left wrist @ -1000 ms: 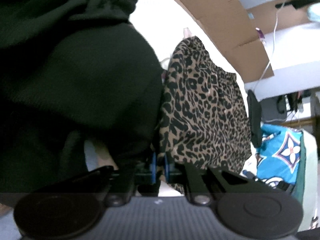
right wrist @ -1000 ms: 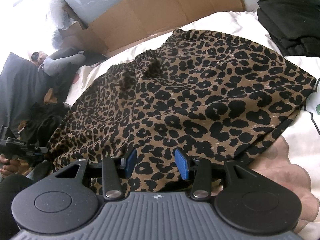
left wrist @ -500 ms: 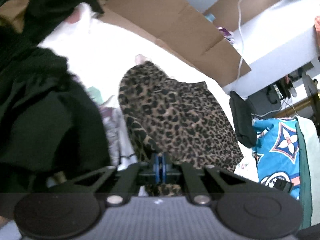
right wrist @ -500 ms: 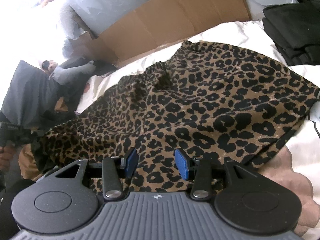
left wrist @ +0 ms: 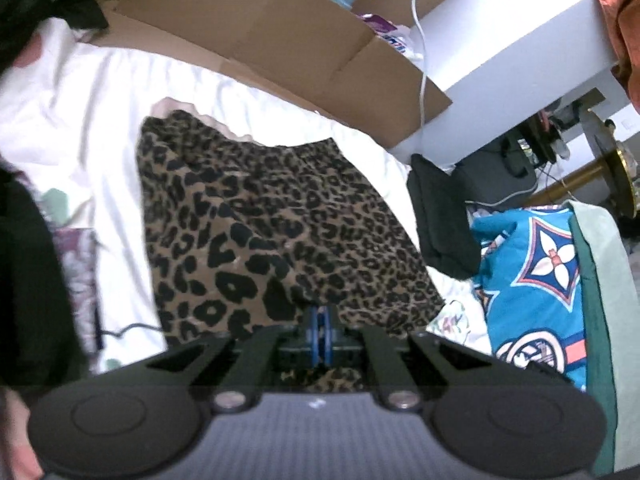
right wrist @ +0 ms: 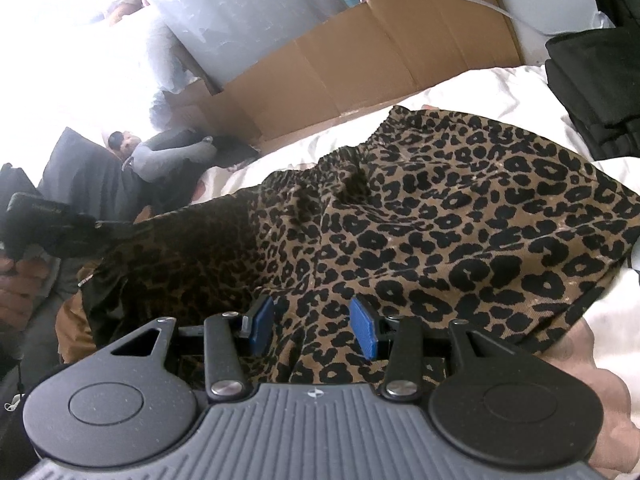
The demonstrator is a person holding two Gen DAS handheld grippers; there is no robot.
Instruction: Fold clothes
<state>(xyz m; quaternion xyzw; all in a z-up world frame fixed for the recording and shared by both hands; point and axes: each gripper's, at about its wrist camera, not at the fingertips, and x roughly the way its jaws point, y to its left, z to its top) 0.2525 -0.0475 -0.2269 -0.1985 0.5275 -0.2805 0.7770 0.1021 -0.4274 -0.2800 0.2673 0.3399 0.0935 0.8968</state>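
Observation:
A leopard-print garment [left wrist: 256, 232] lies spread on a white bedsheet [left wrist: 88, 120]. My left gripper [left wrist: 320, 336] is shut on its near edge, and the cloth rises in a ridge up to the pads. In the right wrist view the leopard-print garment [right wrist: 460, 220] has its left corner pulled up and taut by the left gripper [right wrist: 116, 226], held by a hand [right wrist: 16, 292]. My right gripper [right wrist: 313, 328] hovers over the garment's near hem with its blue pads [right wrist: 366, 334] apart; the fabric lies under and between them and is not pinched.
A flattened cardboard box [left wrist: 248, 28] lines the bed's far side. Folded black clothes [right wrist: 596, 92] sit at the right in the right wrist view. A blue patterned blanket [left wrist: 536, 272], a dark cushion [left wrist: 440, 220] and a black garment [left wrist: 28, 288] show in the left wrist view.
My left gripper closed on the leopard fabric's edge and rose away from the black clothing, pulling that corner up. The right gripper stayed in place, still open.

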